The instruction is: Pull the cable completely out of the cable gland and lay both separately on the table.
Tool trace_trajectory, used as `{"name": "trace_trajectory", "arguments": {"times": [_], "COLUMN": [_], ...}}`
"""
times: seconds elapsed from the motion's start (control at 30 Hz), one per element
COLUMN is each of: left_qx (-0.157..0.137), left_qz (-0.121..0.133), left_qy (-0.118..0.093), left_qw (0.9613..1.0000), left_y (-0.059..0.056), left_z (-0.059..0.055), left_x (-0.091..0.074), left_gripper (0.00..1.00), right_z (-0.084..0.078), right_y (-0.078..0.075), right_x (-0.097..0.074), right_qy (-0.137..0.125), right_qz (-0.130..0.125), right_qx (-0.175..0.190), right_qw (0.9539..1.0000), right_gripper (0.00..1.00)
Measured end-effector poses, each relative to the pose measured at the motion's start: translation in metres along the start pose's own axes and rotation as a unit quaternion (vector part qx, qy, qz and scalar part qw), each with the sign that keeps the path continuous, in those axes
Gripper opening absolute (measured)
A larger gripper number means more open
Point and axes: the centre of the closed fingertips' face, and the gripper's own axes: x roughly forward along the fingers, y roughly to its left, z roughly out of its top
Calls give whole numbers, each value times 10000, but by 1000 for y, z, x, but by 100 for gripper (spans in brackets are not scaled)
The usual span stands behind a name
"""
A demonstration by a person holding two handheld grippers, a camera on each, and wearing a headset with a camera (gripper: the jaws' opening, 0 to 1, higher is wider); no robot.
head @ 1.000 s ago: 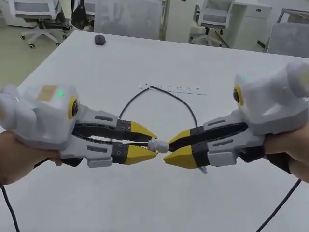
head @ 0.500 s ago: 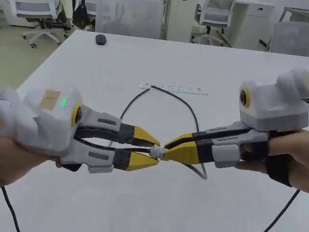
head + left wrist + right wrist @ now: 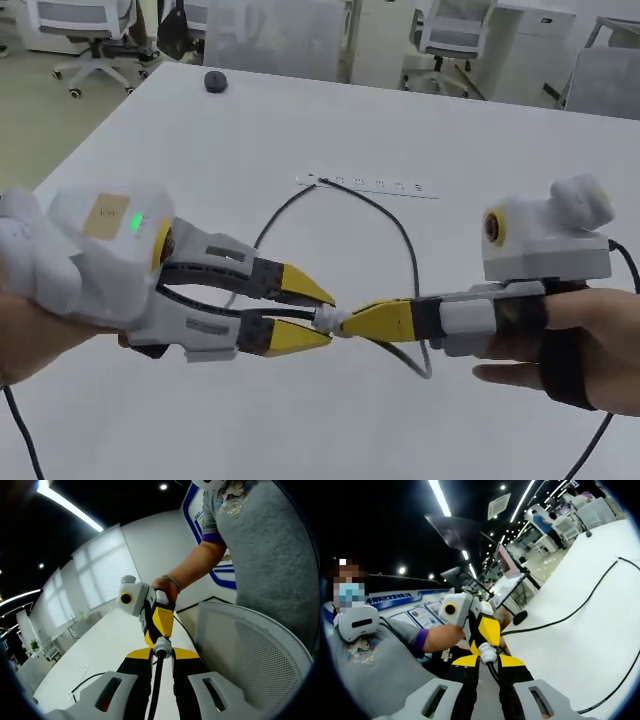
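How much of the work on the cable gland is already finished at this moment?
Nothing is finished: the cable runs through the cable gland, held above the table. In hand: the left gripper clamps the gland, the right gripper the cable beside it. Remaining: pull the cable free, lay both down apart.

A wide white bench runs away to the far wall. Near its far edge sits a small dark round puck, well apart from a thin clear strip that lies flat near the middle. Beyond the bench stand wheeled office chairs and a grey panel. In the left gripper view a white mesh chair back stands beside the bench, with tall windows and a long ceiling light behind.
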Motion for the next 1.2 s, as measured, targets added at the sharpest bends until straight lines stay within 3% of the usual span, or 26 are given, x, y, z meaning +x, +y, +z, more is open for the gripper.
{"name": "trace_trajectory", "arguments": {"times": [0.07,0.27,0.57,0.7,0.87,1.07,1.1,1.13,1.17,1.2], "left_qx": [94,230,165,-59,-297,-608,-661,-677,-732,-743], "left_qz": [0,-10,42,57,78,182,195,239,259,271], "left_qy": [53,129,160,117,130,113,98,99,114,122], "left_qw": [9999,9997,9997,9999,9994,9979,9976,9974,9969,9968], "left_y": [-1,-2,0,2,3,6,7,8,8,9], "left_z": [0,0,-2,-6,-12,-18,-18,-19,-20,-21], "left_x": [0,1,1,1,1,-3,-3,-4,-4,-4], "left_gripper": [15,15,15,15,15,15,15,15,15,15], "right_z": [-1,-3,-3,-3,-4,-1,-1,1,1,1], "right_y": [0,2,2,0,-6,-11,-11,-13,-15,-16], "right_x": [0,0,0,0,3,8,9,9,9,10], "right_qy": [5,75,256,381,653,901,948,1020,1095,1188], "right_qz": [72,141,-281,-550,-939,-1419,-1495,-1599,-1667,-1774], "right_qx": [221,333,-596,-1240,-2125,-3101,-3255,-3500,-3644,-3882], "right_qw": [9997,9993,9975,9900,9705,9357,9288,9174,9096,8965], "right_gripper": [9,9,8,7,7,7,7,7,7,7]}}
